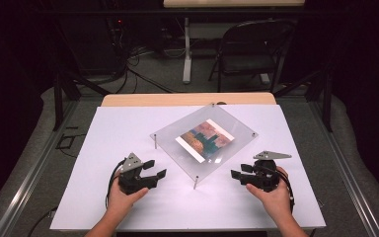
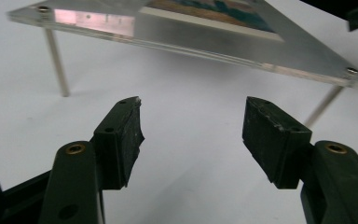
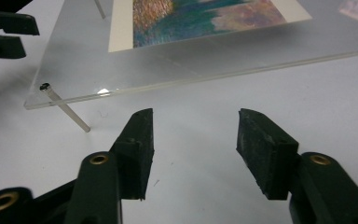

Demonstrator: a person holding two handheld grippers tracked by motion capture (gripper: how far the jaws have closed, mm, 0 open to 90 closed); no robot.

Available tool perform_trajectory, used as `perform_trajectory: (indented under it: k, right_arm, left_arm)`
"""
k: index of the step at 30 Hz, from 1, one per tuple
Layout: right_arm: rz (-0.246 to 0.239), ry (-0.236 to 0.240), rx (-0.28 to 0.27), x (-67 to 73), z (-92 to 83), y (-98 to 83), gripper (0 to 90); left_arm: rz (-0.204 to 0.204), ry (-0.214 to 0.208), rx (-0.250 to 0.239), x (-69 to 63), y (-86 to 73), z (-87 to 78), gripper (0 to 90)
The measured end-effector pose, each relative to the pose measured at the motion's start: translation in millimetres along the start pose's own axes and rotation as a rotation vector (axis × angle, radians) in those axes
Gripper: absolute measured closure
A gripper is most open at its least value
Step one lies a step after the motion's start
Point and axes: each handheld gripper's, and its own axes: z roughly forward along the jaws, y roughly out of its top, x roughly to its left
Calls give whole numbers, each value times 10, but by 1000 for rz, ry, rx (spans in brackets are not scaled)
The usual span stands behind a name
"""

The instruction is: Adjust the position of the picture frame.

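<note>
Scene: a person at a white table (image 1: pixel 128 128), a handheld gripper in each hand, with forearms entering from the bottom edge of the high view.
Clear plate: a transparent acrylic plate (image 1: pixel 177 138) stands on thin metal legs (image 1: pixel 196 182) at the centre of the high view, turned diamond-wise, one corner pointing toward the bottom of the frame.
Picture: a colourful print with a white border (image 1: pixel 206 139) lies at the middle of the plate.
Left gripper: the left gripper (image 1: pixel 159 169) sits at lower left of the high view, just beside the plate's lower-left edge, not touching it. Jaws spread wide, with only bare table between them in the left gripper view.
Right gripper: the right gripper (image 1: pixel 238 171) sits at lower right of the high view, near the plate's lower-right edge, apart from it. Jaws parted wide, holding nothing.
Background: a dark folding chair (image 1: pixel 251 47) at upper right of the high view.
</note>
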Motion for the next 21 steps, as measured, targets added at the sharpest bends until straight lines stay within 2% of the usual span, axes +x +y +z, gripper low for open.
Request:
perform_trajectory:
  k: [4,10,13,16,21]
  right_arm:
    - [-37,-26,-22,106,-37,-29,444]
    - [-45,15,-28,277,-105,-83,453]
    - [-62,36,-46,366,-128,-123,462]
    - [-123,38,-51,439,-117,-160,462]
    - [-147,56,-59,502,-90,-210,463]
  left_arm:
    - [-21,38,-9,156,11,6,369]
    - [-29,95,-13,349,36,57,363]
    - [-44,102,-15,418,58,99,369]
    - [-55,112,-16,482,77,156,375]
    - [-49,124,-15,552,91,270,382]
